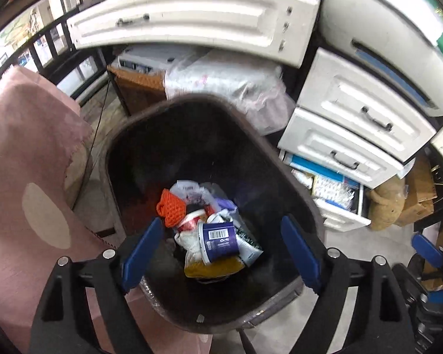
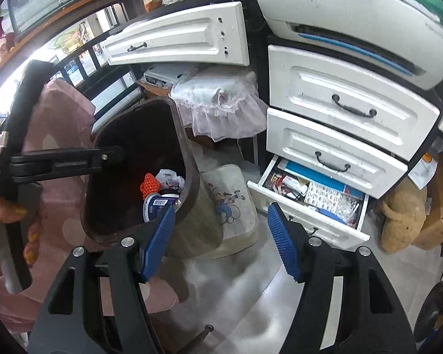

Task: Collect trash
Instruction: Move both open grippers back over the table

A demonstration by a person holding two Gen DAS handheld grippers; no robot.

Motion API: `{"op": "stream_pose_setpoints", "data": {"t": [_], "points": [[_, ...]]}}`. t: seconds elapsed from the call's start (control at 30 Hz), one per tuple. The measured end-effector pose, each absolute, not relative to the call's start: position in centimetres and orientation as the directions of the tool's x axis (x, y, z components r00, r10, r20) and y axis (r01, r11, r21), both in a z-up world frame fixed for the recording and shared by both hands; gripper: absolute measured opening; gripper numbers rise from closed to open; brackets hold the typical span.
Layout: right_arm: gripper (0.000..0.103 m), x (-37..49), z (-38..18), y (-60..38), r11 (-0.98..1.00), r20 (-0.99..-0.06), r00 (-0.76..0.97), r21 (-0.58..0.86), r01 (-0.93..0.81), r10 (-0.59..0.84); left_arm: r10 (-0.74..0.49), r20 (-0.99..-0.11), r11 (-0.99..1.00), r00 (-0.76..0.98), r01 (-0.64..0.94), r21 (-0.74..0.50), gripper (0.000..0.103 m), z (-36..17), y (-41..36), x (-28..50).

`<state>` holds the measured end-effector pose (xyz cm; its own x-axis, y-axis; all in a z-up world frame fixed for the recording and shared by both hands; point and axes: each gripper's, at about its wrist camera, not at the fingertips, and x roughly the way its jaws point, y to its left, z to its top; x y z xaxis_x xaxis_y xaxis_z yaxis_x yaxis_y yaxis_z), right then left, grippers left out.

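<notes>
Left wrist view shows your left gripper spread and empty above the bin, trash piled at 6 o'clock inside, while your right gripper, also apart, holds nothing, so this drop looks finished.

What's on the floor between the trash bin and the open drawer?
In the right wrist view, a cushion with cartoon characters lies on the floor, between the trash bin and the open drawer.
</notes>
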<state>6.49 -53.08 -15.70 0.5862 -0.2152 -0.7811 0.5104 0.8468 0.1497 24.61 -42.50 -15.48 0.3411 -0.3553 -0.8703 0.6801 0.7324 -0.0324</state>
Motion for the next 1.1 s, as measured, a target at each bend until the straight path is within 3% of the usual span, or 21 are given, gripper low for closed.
{"op": "stream_pose_setpoints", "data": {"t": [0.07, 0.33, 0.57, 0.77, 1.1], "points": [[0.071, 6.6, -15.4, -53.1, 0.846, -0.775, 0.589, 0.140, 0.515, -0.230, -0.385, -0.855, 0.727, 0.348, 0.685, -0.048, 0.084, -14.2, -42.0, 24.3], [0.072, 8.3, -12.8, -51.8, 0.863, -0.740, 0.630, 0.139, 0.485, -0.234, -0.515, -0.757, 0.702, 0.402, 0.704, -0.104, 0.087, -6.8, -38.1, 22.4], [0.076, 10.7, -9.6, -48.5, 0.906, -0.701, 0.688, 0.146, 0.397, -0.189, -0.545, -0.652, 0.734, 0.528, 0.676, -0.066, 0.093, -1.6, -32.4, 21.3], [0.076, 14.8, -6.0, -43.1, 0.962, -0.673, 0.739, 0.176, 0.209, -0.037, -0.486, -0.629, 0.801, 0.607, 0.597, -0.043, 0.094, 0.3, -25.4, 22.6], [0.076, 24.5, -1.8, -29.8, 0.974, -0.679, 0.698, 0.173, -0.148, 0.227, -0.235, -0.633, 0.951, 0.738, 0.310, 0.008, 0.097, 1.3, -9.4, 26.3]]}}
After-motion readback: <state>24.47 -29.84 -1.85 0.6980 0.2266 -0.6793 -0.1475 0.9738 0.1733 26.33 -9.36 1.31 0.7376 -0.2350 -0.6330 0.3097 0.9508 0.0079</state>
